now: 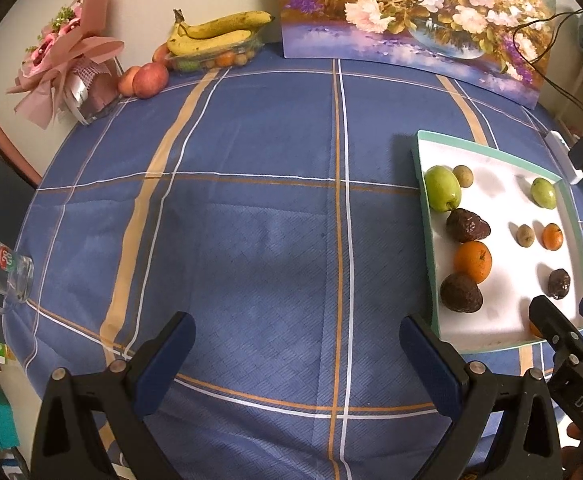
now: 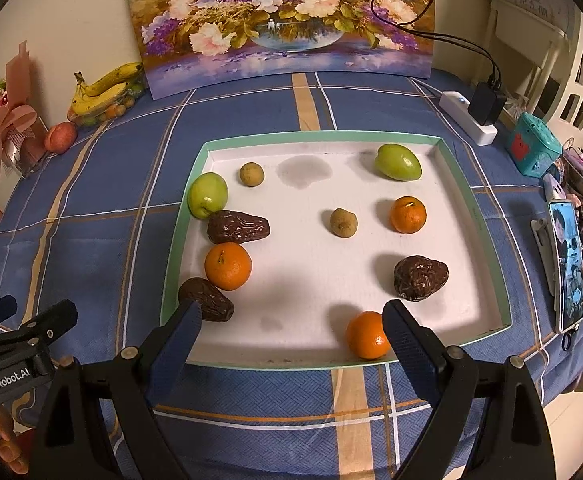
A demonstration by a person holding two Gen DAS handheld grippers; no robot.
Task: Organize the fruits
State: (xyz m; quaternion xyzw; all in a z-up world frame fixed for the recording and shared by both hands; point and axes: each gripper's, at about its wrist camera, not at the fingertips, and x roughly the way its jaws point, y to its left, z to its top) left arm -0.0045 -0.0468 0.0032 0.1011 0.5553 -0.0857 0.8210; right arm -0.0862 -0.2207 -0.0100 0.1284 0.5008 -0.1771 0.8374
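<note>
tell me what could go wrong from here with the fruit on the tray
1. The nearest orange sits right by the low front rim of the tray; the open right gripper could nudge it and it may roll out.
2. Along the tray's left edge a green fruit, a date, another orange and a second date look packed close together, so grabbing one could push its neighbours.

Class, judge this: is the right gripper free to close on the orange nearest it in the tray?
Probably yes: the right gripper is open and empty, and the orange lies just beside its right finger, nothing between.
</note>
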